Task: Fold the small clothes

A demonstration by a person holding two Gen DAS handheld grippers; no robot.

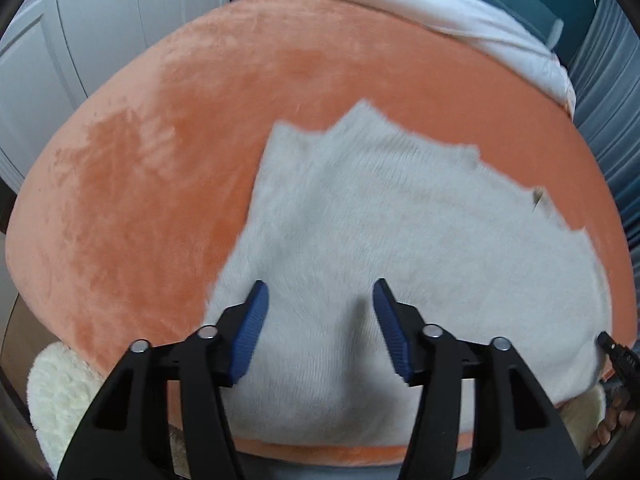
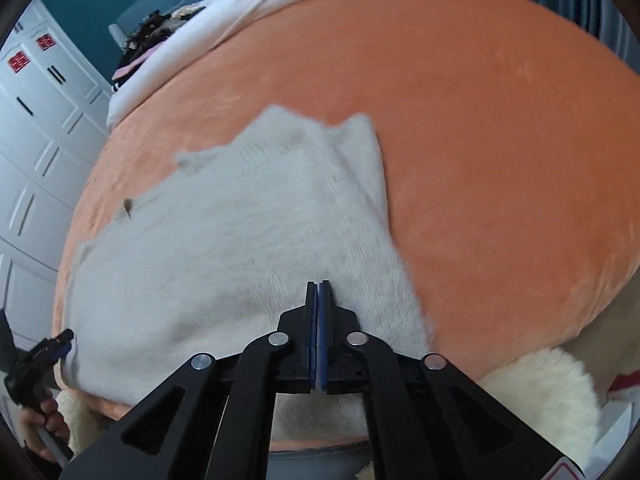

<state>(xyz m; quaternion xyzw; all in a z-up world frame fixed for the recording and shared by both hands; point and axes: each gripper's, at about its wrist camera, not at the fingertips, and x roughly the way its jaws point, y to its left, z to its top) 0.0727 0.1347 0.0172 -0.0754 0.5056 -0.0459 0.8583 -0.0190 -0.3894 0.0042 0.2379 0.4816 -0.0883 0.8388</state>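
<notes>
A pale grey fuzzy garment (image 1: 380, 220) lies spread flat on an orange plush blanket (image 1: 160, 200). My left gripper (image 1: 320, 284) hovers over the garment's near left part, open, with nothing between its blue pads. In the right wrist view the same garment (image 2: 240, 240) stretches to the left across the blanket (image 2: 500, 160), with a small dark tag near its far left edge. Over its near right part my right gripper (image 2: 319, 283) is shut, the pads meeting with no cloth visible between them. Each view catches the other gripper's tip at the garment's near edge: the right gripper (image 1: 608, 344) and the left gripper (image 2: 60, 340).
A white sheet (image 1: 440, 8) lies bunched at the far end of the bed, with dark clothes (image 2: 152, 36) beside it. White cupboard doors (image 2: 32, 120) stand to the left. Cream fleece (image 2: 540, 392) hangs below the blanket's near edge. A person's hand (image 2: 44, 420) grips the left handle.
</notes>
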